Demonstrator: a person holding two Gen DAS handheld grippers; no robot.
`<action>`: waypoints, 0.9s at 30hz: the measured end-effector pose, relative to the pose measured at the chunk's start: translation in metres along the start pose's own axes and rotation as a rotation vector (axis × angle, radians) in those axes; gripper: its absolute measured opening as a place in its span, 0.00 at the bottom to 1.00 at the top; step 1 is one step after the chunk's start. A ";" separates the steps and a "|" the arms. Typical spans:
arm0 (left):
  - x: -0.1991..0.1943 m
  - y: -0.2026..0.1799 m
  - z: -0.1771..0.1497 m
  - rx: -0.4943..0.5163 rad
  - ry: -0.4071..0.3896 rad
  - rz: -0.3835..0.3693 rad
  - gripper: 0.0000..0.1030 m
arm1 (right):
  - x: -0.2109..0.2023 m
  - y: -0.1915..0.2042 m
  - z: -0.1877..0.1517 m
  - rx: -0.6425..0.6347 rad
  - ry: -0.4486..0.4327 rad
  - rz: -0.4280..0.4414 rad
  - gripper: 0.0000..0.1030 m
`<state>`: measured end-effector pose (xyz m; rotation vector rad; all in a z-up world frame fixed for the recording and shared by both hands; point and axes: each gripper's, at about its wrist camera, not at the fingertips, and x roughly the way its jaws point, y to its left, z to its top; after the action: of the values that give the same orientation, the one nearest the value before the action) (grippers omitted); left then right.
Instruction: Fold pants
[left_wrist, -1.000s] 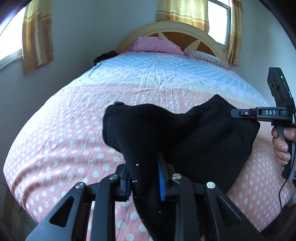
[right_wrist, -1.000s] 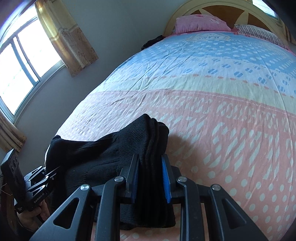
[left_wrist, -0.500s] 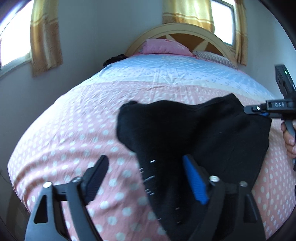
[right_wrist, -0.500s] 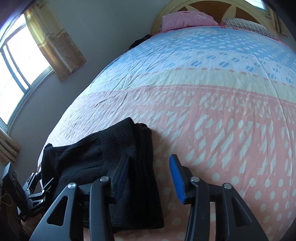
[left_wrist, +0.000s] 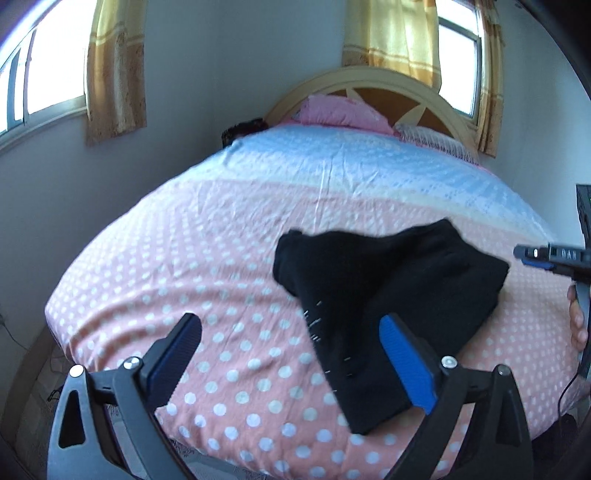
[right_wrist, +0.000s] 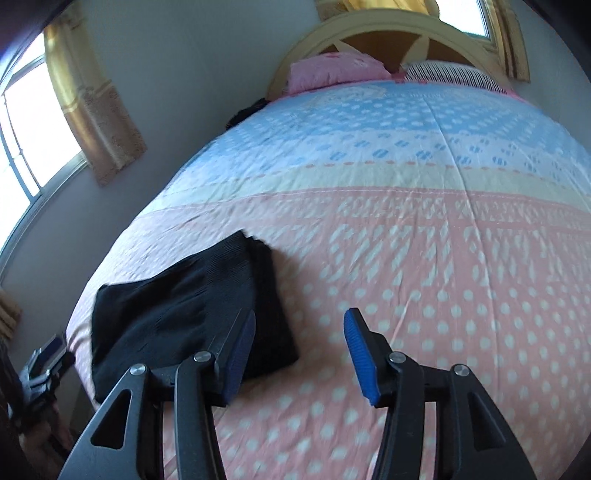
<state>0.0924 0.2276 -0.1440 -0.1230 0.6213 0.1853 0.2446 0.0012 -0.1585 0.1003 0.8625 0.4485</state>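
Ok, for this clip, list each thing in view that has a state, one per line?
Left hand-held gripper: open, holding nothing.
Right hand-held gripper: open, holding nothing.
Black pants: folded into a compact bundle, lying flat on the bedspread, free of both grippers.
Bedspread: spread over the bed, lightly creased.
Pink pillow: lying at the headboard.
Curtains: drawn aside, windows uncovered.

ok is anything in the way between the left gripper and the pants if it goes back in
Nothing visible. The left gripper hangs open over bare spotted bedspread, and the folded black pants lie just ahead, partly between its jaws. The right gripper is also open, off to the side.
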 end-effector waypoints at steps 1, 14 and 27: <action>-0.008 -0.005 0.004 0.001 -0.023 -0.009 0.97 | -0.015 0.008 -0.007 -0.017 -0.022 0.006 0.50; -0.074 -0.050 0.032 0.053 -0.206 -0.077 0.98 | -0.141 0.076 -0.043 -0.253 -0.248 -0.001 0.59; -0.092 -0.053 0.034 0.051 -0.248 -0.053 1.00 | -0.160 0.096 -0.052 -0.308 -0.292 0.029 0.61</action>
<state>0.0490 0.1694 -0.0596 -0.0660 0.3754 0.1311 0.0824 0.0158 -0.0539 -0.1042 0.4984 0.5731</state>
